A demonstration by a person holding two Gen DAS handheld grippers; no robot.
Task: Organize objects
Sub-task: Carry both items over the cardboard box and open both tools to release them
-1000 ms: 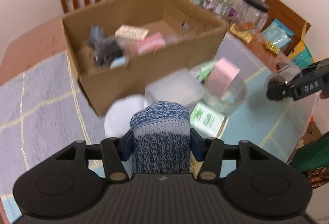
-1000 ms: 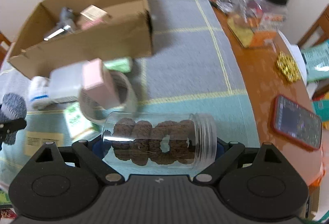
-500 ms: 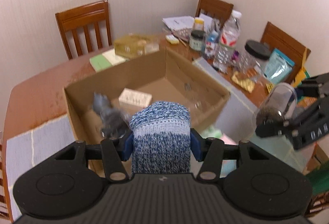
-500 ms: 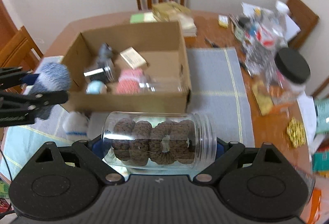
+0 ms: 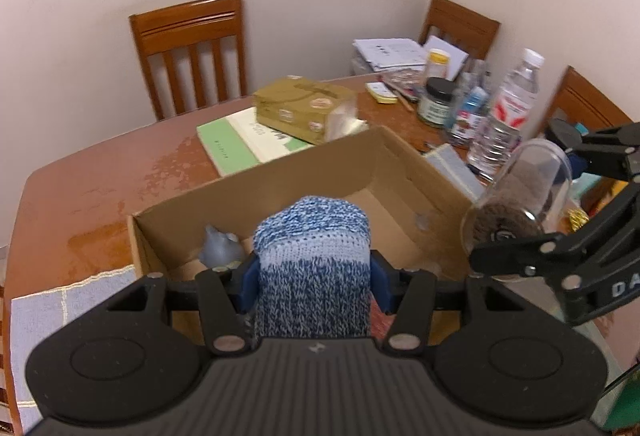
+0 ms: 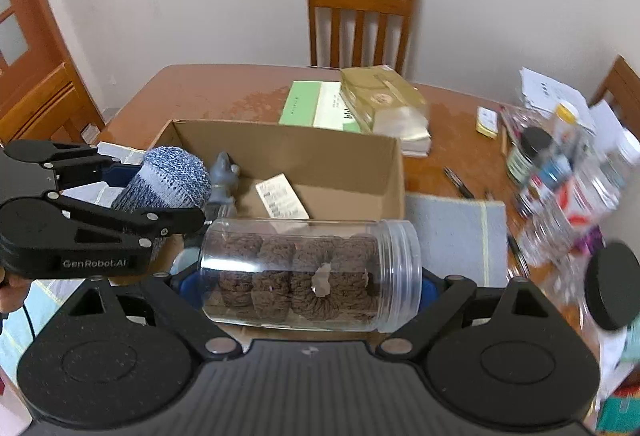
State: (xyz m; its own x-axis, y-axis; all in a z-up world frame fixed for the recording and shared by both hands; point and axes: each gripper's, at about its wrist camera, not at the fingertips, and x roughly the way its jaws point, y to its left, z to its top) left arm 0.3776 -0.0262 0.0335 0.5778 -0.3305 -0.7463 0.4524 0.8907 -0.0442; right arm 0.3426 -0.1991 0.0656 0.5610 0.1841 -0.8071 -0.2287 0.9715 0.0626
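While both loads hang over the cardboard box (image 6: 288, 156), left fingers (image 5: 312, 272) clamp a blue knitted sock (image 5: 312, 260); right fingers (image 6: 308, 276) clamp a clear jar of brown yarn rings (image 6: 308, 268). Lowering and release likely follow.

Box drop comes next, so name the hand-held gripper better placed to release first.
Left. The left hand-held gripper holds the blue knit sock above the cardboard box opening. The right hand-held gripper holds the clear jar nearer the front wall.

The brown wooden counter (image 6: 208, 92) has an open cardboard box (image 6: 320, 152) sitting partly on a blue-grey placemat (image 6: 456, 232). Behind the box there's a green booklet (image 6: 304, 104) under a gold packet (image 6: 380, 96), and jars and bottles (image 6: 560, 180) crowd the right edge.
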